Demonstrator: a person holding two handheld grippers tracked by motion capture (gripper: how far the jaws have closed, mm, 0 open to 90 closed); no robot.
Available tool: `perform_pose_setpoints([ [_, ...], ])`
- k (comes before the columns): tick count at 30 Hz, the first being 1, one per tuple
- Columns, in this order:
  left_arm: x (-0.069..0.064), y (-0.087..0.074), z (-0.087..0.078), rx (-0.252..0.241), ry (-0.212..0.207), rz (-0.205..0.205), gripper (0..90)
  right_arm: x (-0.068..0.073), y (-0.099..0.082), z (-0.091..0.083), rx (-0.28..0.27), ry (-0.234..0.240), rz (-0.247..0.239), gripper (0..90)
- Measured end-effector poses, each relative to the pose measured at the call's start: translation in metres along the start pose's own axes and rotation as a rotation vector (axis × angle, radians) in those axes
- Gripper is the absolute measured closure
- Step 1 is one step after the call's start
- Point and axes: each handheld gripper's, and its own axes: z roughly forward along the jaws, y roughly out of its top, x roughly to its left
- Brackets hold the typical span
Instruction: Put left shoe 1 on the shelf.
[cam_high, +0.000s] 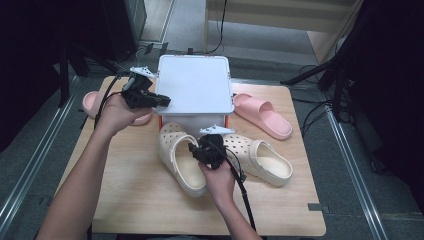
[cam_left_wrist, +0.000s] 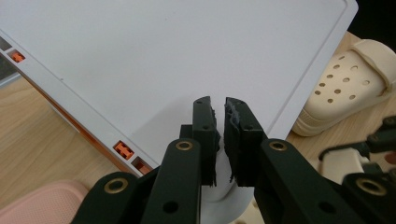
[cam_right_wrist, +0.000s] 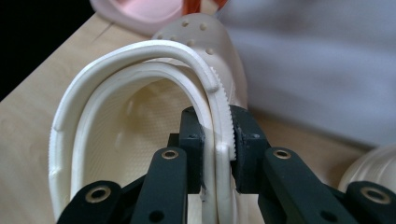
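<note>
A cream clog lies in front of a white lidded box. My right gripper is shut on this clog; in the right gripper view its jaws clamp the side rim and strap of the clog. A second cream clog lies just to its right. My left gripper sits at the box's near left corner. In the left gripper view its jaws stand almost together over the corner of the white lid, pinching its rim as far as I can tell.
One pink slide lies to the right of the box, another to its left, partly behind my left hand. Orange latches line the lid's edge. Bare wooden tabletop stretches along the front.
</note>
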Motion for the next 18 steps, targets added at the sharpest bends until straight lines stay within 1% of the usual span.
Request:
perform_pose_setpoints([
  [4, 0.001, 0.000, 0.000, 0.000, -0.003, -0.004, 82.4, -0.010, 0.013, 0.010, 0.006, -0.013, 0.020, 77.5],
  [8, 0.001, 0.000, 0.000, -0.002, -0.006, -0.006, 82.3, -0.018, 0.022, 0.021, 0.005, -0.053, 0.034, 77.4],
  [10, 0.001, 0.000, 0.000, 0.000, -0.006, -0.004, 82.4, -0.020, 0.023, 0.022, 0.004, -0.060, 0.039, 77.4],
  [11, 0.001, 0.000, 0.000, 0.000, -0.006, -0.004, 82.4, -0.023, 0.026, 0.026, -0.010, -0.075, 0.049, 77.4],
  [12, 0.001, 0.000, 0.000, -0.001, -0.005, -0.005, 82.4, -0.024, 0.027, 0.028, -0.016, -0.080, 0.059, 77.4],
  [15, 0.001, 0.000, 0.000, -0.003, -0.009, -0.009, 82.4, -0.028, 0.029, 0.034, -0.020, -0.083, 0.089, 76.9],
  [17, 0.001, 0.000, 0.000, -0.002, -0.007, -0.006, 82.4, -0.029, 0.028, 0.038, -0.019, -0.088, 0.091, 76.4],
  [18, 0.001, 0.000, 0.000, -0.002, -0.005, -0.005, 82.4, -0.029, 0.027, 0.040, -0.011, -0.094, 0.083, 76.2],
])
